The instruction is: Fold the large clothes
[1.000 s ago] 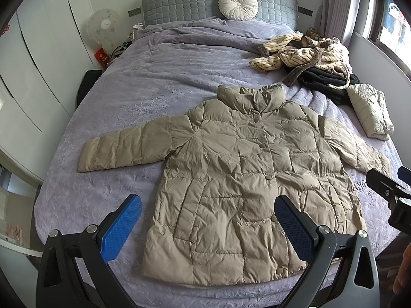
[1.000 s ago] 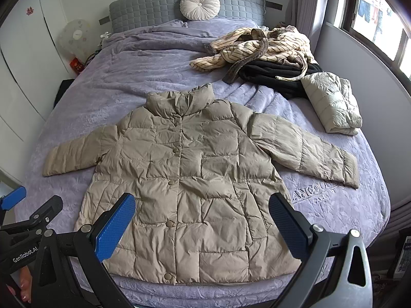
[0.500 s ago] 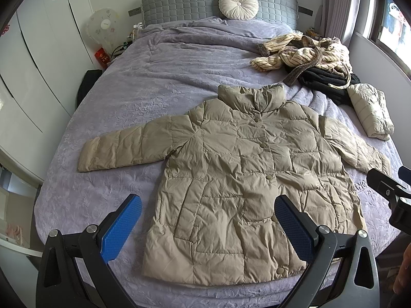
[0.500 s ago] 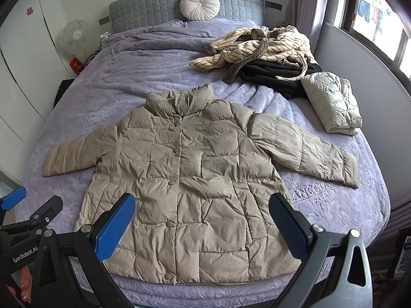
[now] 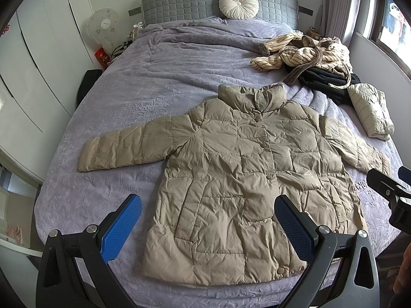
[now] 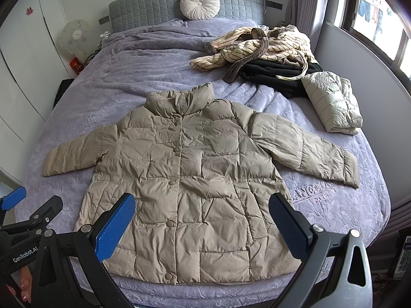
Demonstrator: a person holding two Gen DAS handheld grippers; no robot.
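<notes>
Nearest: left claw (image 5: 208, 227) spread wide, empty, hanging above the hem of the tan puffer jacket (image 5: 246, 179). Right claw (image 6: 201, 224) likewise spread wide and empty, above the lower front panels. Neither touching cloth yet.

Jacket lying flat on the bed (image 5: 154, 97), buttoned, front up, hem at the near edge, collar away, both sleeves stretched out to the sides. Well laid for a first fold, by the look of it.

Probably best to begin with the sleeves: take the left sleeve (image 5: 123, 148) near the cuff, pinch through both layers, lift only a little, and lay it across the chest, seam as the hinge. Same for the right sleeve (image 6: 308, 151), mirrored. Worth pinching deep, since slick padded fabric likely slips from a shallow grip. After each fold, press out trapped air, or the padding may spring back open. Then hem up toward collar, both corners raised together, kept level.

Farther off: folded pale jacket (image 6: 331, 102) near the right cuff, so keep the sweep inward. Beyond, a heap of striped garments (image 6: 257, 46) over black clothes (image 6: 272, 74), well apart. Round cushion (image 6: 199, 4) against the headboard.
</notes>
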